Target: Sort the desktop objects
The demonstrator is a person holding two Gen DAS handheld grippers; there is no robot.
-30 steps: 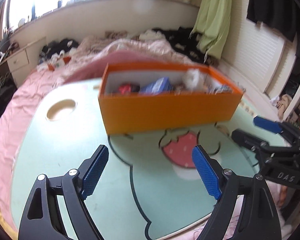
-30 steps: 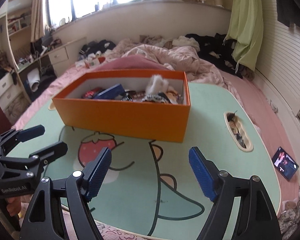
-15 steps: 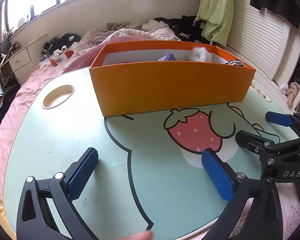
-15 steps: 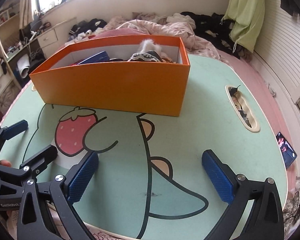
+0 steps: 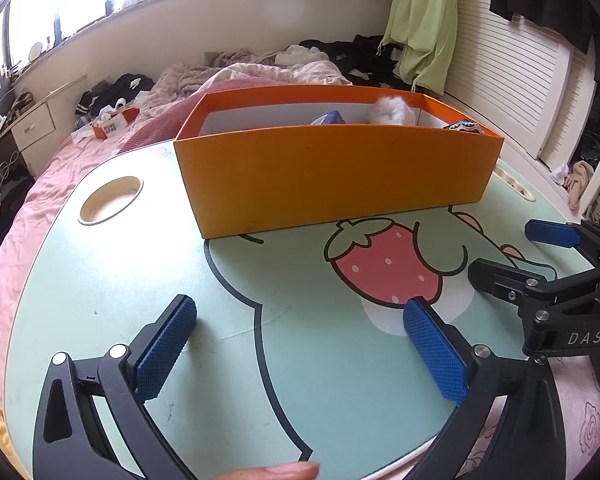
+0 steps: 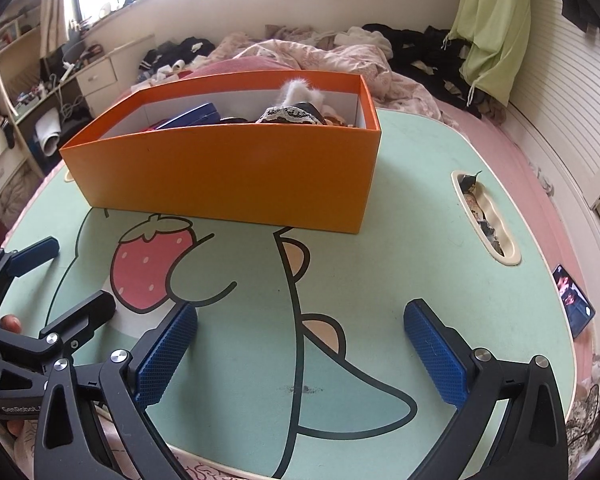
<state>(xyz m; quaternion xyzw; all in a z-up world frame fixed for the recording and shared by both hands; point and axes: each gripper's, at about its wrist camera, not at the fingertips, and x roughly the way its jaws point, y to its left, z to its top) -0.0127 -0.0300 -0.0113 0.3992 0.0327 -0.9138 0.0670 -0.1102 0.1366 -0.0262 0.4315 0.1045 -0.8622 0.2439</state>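
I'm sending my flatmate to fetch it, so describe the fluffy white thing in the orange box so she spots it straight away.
On the mint-green lap table with the strawberry cartoon stands an open orange box. Look inside near its right end, where a fluffy white tuft pokes above the rim. It is the only furry thing there, sitting just above a strip of white lace, while the dark blue item lies further left.

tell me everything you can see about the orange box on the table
The orange box is a long, open-topped rectangular carton, apparently cardboard, orange outside and white inside. It sits flat on the green cartoon-printed table, near its far side, just beyond the strawberry drawing. Inside are a white fluffy item, something dark blue and a lace-trimmed piece. Neither tool touches it.
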